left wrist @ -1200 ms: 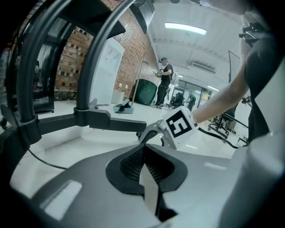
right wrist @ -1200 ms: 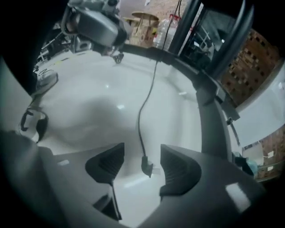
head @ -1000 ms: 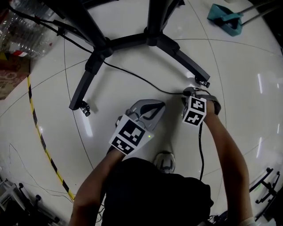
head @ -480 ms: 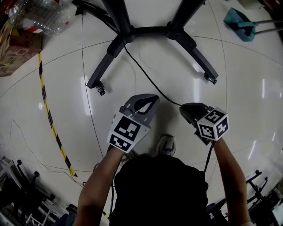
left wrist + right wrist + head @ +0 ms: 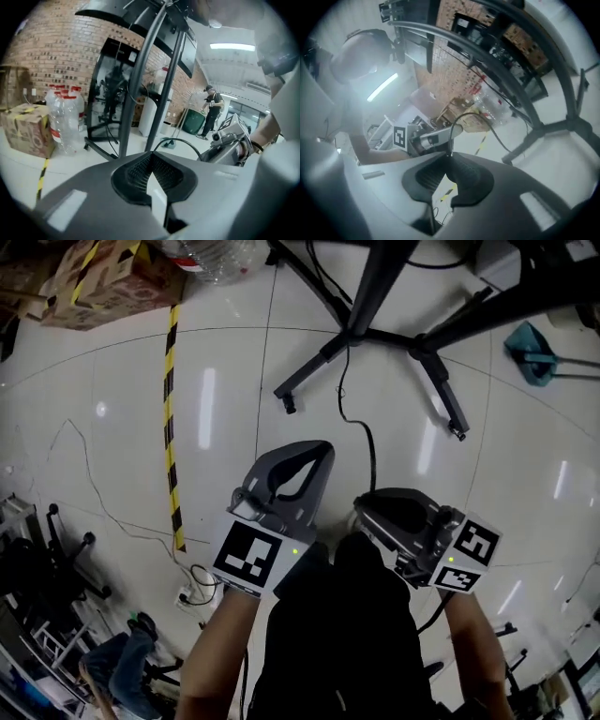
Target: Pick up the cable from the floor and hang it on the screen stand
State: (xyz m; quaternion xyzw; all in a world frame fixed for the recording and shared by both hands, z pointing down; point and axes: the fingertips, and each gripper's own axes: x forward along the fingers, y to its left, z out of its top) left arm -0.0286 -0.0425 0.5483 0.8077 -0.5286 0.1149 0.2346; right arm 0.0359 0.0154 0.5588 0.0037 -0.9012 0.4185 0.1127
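Head view showed open white floor [image 5: 112,474] between striped tape [image 5: 171,427] at the left and the screen stand [image 5: 442,390] legs ahead. The cable [image 5: 372,460] ran from those legs to the right gripper [image 5: 360,508] — pinched at its nearly closed jaw tips. The left gripper [image 5: 322,448] sat beside it — jaws together, apparently empty.

The head view looks steeply down at the floor [image 5: 112,474] from above the left claw [image 5: 322,448] and the right claw [image 5: 359,507]. Each gripper view sits close behind its own jaws and faces forward, toward the far screen stand [image 5: 373,287] [image 5: 143,79] [image 5: 518,145]. All three views share this stand.
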